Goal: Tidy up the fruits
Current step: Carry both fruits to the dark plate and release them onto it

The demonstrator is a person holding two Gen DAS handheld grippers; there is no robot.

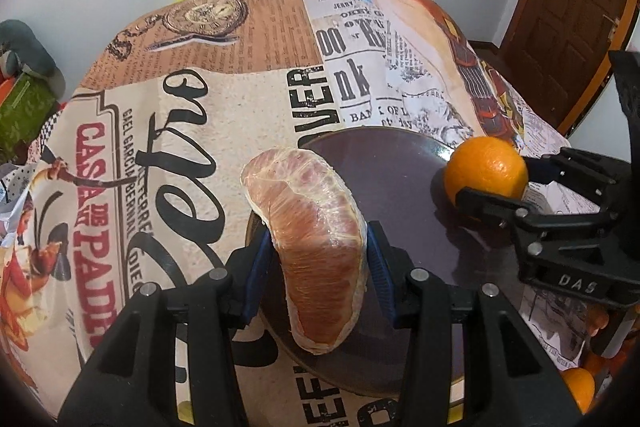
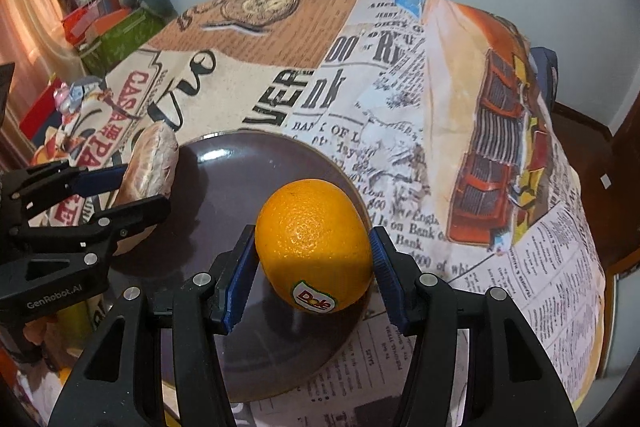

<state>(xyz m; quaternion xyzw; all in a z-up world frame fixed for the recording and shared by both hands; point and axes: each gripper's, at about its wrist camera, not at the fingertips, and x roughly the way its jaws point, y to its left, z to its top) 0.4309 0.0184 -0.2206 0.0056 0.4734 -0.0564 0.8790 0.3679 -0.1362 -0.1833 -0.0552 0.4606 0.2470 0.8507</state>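
Observation:
A dark round plate (image 1: 384, 187) (image 2: 240, 187) lies on the printed tablecloth. My left gripper (image 1: 318, 259) is shut on a peeled pink pomelo segment (image 1: 312, 239), held over the plate's left rim; the segment also shows in the right wrist view (image 2: 150, 163). My right gripper (image 2: 314, 259) is shut on an orange (image 2: 314, 243) with a Dole sticker, over the plate's right side; the orange also shows in the left wrist view (image 1: 486, 171), as does the right gripper (image 1: 496, 183).
The tablecloth (image 1: 208, 115) covers a small table whose edges drop off on all sides. More oranges (image 1: 580, 387) lie low at the right. Boxes (image 2: 116, 31) stand beyond the table at the left. A wooden door (image 1: 560, 19) is at the right.

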